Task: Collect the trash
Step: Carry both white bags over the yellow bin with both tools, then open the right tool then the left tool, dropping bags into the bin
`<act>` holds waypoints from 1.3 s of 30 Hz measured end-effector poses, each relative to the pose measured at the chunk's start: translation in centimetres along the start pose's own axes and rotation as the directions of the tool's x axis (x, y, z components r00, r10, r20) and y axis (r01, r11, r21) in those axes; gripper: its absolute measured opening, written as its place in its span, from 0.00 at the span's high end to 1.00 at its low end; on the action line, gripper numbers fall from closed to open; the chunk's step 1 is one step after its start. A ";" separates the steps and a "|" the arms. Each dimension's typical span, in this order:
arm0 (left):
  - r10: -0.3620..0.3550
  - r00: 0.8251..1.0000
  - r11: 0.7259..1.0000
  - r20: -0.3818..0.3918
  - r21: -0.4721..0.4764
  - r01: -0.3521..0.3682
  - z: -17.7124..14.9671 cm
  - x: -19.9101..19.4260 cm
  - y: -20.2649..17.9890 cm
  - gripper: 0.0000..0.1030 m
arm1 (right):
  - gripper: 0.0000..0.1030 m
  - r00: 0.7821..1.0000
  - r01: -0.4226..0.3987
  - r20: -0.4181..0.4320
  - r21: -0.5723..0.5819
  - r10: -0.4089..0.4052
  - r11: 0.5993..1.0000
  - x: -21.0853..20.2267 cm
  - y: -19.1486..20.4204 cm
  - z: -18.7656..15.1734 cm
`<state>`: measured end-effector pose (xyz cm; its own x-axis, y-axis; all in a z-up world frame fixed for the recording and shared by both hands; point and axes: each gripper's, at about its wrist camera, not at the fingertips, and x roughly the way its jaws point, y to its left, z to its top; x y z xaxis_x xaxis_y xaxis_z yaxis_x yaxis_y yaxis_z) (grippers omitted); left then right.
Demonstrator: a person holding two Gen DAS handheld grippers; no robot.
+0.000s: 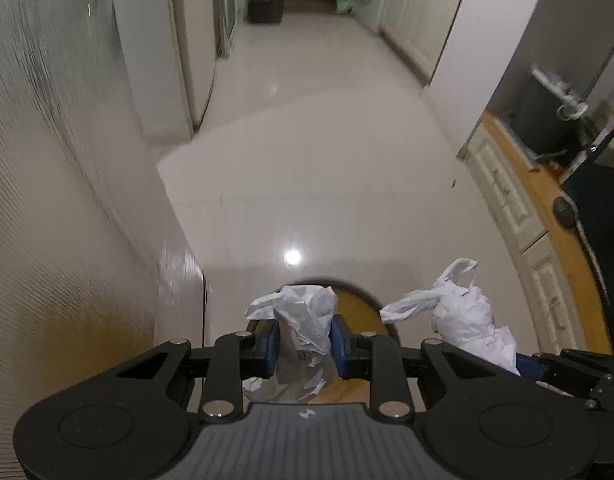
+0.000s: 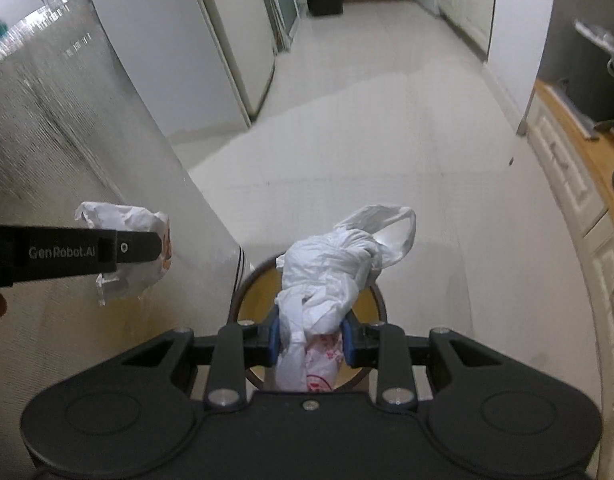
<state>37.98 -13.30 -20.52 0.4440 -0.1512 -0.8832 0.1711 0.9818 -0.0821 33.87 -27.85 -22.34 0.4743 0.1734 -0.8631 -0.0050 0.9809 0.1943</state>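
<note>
Shiny pale tile covers the floor [image 1: 307, 184], smooth and hard, with a bright spot of light on it. A tall ribbed wall panel [image 1: 47, 200] stands on the left side, and it looks rough and silvery. On the far right runs a long bench [image 1: 547, 200] with a warm wooden top and cream drawers below. Down near the floor sits a round bin [image 2: 381, 300] with a dark rim and a yellow-brown inside, partly hidden by the trash above it. The right gripper [image 2: 310, 338] is pinching a white plastic bag [image 2: 331, 268], thin and crinkly and soft, with loop handles sticking up; it hangs right over the bin. The left gripper [image 1: 305, 344] is pinching a crumpled wrapper [image 1: 303, 312], white and papery, with a bit of print on it. In the left view that wrapper is also above the bin, near its left edge. Both pieces of trash are light and floppy, so they could catch on the blue pads or drift to the side. A good way, I think, is to bring each gripper low and right over the middle of the bin before letting go. Open the jaws wide, so the thin plastic slips free. The wrapper looks nearer the rim, so it may need to move inward first.
</note>
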 end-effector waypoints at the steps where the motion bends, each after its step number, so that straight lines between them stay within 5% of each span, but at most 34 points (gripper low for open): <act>1: 0.002 1.000 1.000 -0.018 -0.005 -0.002 -0.2 1.0 0.2 0.72 | 0.71 1.000 -0.005 -0.017 0.000 0.005 1.000 0.8 0.0 -0.1; 12: 0.020 0.990 0.998 -0.136 -0.048 -0.027 -1.0 7.4 2.3 0.72 | 0.69 0.994 -0.024 -0.103 -0.013 0.023 1.000 6.8 0.0 0.2; 15: 0.013 0.989 0.998 -0.146 -0.057 -0.022 -0.8 8.0 2.7 0.72 | 0.60 0.995 -0.040 -0.092 -0.012 0.039 0.999 7.6 -0.3 0.4; 18: 0.005 0.989 0.998 -0.145 -0.065 -0.015 -0.3 8.3 2.8 0.72 | 0.40 0.995 -0.032 -0.093 -0.021 0.030 0.999 8.3 -0.6 0.5; 28: -0.048 0.991 0.998 -0.124 -0.054 0.041 0.4 8.8 1.3 0.69 | 0.34 0.992 -0.012 -0.129 0.008 0.012 1.000 8.6 -2.1 0.5; 39: 0.057 0.982 0.998 -0.178 -0.029 -0.064 -1.0 9.2 2.3 0.30 | 0.22 0.990 0.006 -0.139 0.002 -0.005 1.000 7.7 -2.7 0.1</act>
<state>41.61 -12.35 -29.32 0.2894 -0.0717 -0.9545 0.1171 0.9923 -0.0391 37.65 -29.20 -29.41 0.3476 0.1786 -0.9205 -0.0006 0.9817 0.1902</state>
